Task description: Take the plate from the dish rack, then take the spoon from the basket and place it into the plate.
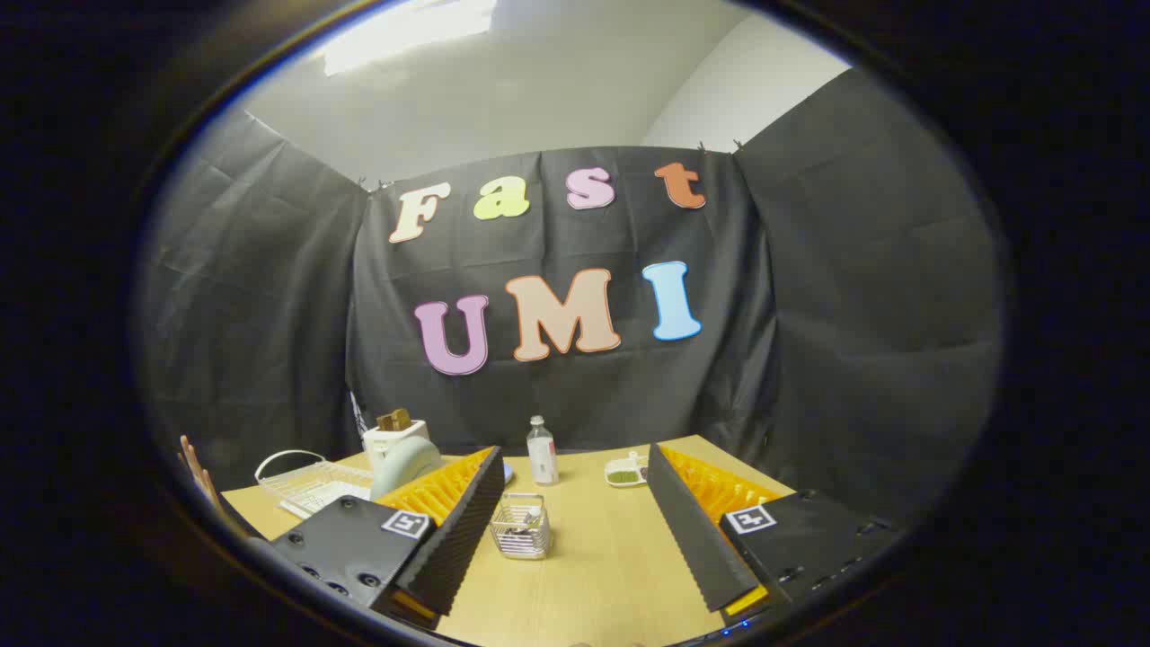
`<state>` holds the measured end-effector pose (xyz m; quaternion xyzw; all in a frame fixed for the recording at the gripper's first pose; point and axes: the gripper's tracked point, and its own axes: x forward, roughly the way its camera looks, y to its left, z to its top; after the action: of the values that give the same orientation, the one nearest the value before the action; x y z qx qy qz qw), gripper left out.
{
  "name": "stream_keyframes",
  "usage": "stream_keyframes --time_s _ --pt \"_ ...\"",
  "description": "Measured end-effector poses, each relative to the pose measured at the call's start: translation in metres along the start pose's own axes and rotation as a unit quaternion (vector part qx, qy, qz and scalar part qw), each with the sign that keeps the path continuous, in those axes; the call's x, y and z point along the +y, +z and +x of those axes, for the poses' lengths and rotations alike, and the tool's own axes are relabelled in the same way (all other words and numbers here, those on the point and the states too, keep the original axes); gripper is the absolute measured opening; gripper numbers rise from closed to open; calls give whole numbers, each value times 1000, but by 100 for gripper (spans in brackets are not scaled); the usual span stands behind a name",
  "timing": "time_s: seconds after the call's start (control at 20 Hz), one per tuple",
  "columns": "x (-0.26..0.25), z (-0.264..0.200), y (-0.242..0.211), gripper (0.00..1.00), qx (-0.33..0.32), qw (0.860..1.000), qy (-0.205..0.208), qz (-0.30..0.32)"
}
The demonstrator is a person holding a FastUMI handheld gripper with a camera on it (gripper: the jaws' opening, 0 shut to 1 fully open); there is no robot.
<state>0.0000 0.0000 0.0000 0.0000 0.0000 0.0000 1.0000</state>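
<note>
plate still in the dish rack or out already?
In. The plate stands on edge at the dish rack; the tongs are open, holding nothing, wire basket between them.

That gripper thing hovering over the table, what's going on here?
A person is holding the gripper above a wooden table, its fingers wide open and gripping nothing. Between the fingers stands a small wire basket with cutlery in it. Beyond the left finger, a pale plate stands in a white dish rack. A hand shows beside the rack. Nothing has been picked up yet.
</note>
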Motion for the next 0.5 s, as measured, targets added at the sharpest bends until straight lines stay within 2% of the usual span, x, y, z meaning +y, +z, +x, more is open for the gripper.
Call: stream_keyframes --time_s 0.5 --pt "2 -6 6 100 -6 1000 0 -6"
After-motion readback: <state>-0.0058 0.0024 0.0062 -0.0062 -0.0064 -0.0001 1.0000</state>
